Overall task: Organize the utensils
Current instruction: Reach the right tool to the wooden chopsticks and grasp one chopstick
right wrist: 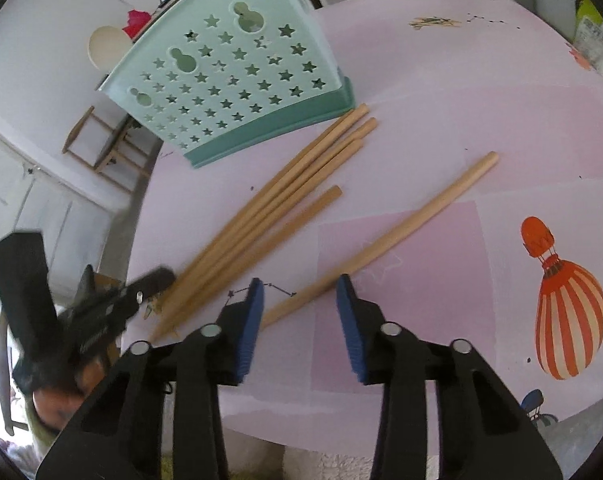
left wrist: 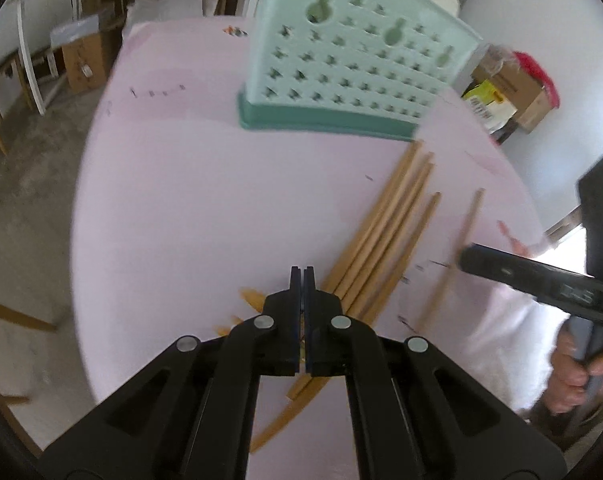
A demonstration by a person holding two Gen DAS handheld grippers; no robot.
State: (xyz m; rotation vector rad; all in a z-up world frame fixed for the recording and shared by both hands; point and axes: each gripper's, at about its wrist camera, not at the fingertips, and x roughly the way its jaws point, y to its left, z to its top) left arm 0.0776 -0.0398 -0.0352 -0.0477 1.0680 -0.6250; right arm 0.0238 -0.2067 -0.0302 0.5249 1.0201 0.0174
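Evidently early in the task: every wooden chopstick in view lies on the pink table (right wrist: 441, 92), none visibly in the mint-green utensil holder (right wrist: 237, 80), which stands toward the table's far edge. A bundle of chopsticks (right wrist: 269, 204) fans from just beside the holder's dark-green base back toward the near edge; one separate chopstick (right wrist: 385, 236) lies apart from it, nearer the printed hot-air balloon (right wrist: 565, 300).

Right gripper (right wrist: 300, 296) — blue pads part-way apart, straddling the thin end of the separate chopstick. The stick passes between the pads, yet neither visibly presses on it; the grasp is judged not yet made.

Left gripper (left wrist: 302, 280) — jaws fully together above the narrow ends of the bundle. A sliver of something pale shows low in the seam between the jaws, but whether a chopstick tip is pinched there cannot be told.

Remaining, as judged: pick up each stick and stand it in the holder — effectively the whole job.

Hidden or unclear: the holder's interior and top opening are cut off in both views, so its contents are unknown. The bundle's narrow ends vanish under the left gripper, and motion blur prevents a sure count. A small heap of pale slivers (right wrist: 435, 22) near the far edge is too small to identify.
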